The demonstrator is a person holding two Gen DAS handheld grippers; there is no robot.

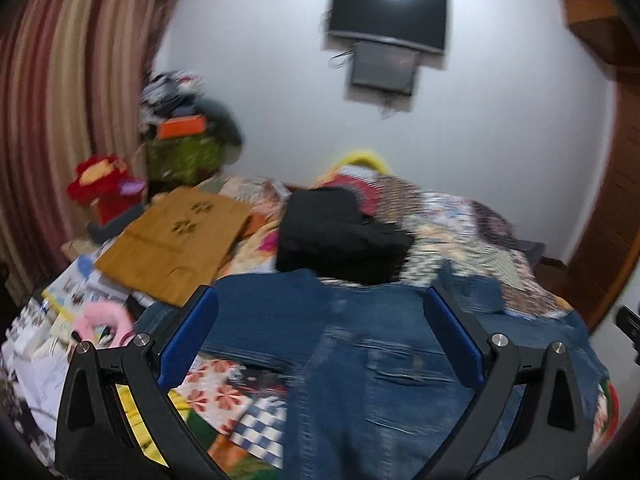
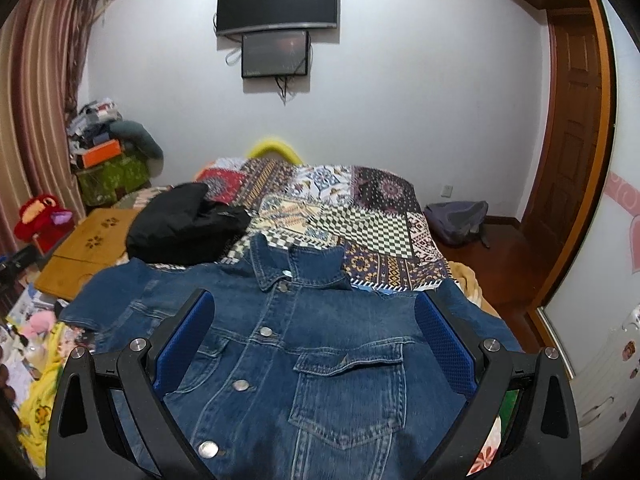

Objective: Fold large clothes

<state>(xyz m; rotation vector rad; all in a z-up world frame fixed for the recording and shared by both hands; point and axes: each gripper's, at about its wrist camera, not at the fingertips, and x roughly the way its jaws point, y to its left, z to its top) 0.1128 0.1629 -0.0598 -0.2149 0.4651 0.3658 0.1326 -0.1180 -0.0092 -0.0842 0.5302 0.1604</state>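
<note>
A blue denim jacket (image 2: 304,344) lies spread front-up on the patchwork bed cover (image 2: 360,208), collar toward the far wall, buttons and chest pockets showing. My right gripper (image 2: 314,300) is open and empty, hovering over the jacket's chest. In the blurred left wrist view the jacket (image 1: 360,360) lies below my left gripper (image 1: 320,300), which is open and empty above the jacket's left part.
A black garment (image 2: 188,220) lies crumpled beyond the jacket. A wooden lap table (image 2: 84,248) sits at the left among toys and papers. A grey backpack (image 2: 456,216) lies on the floor by the wooden door (image 2: 572,140). Two screens (image 2: 276,4) hang on the wall.
</note>
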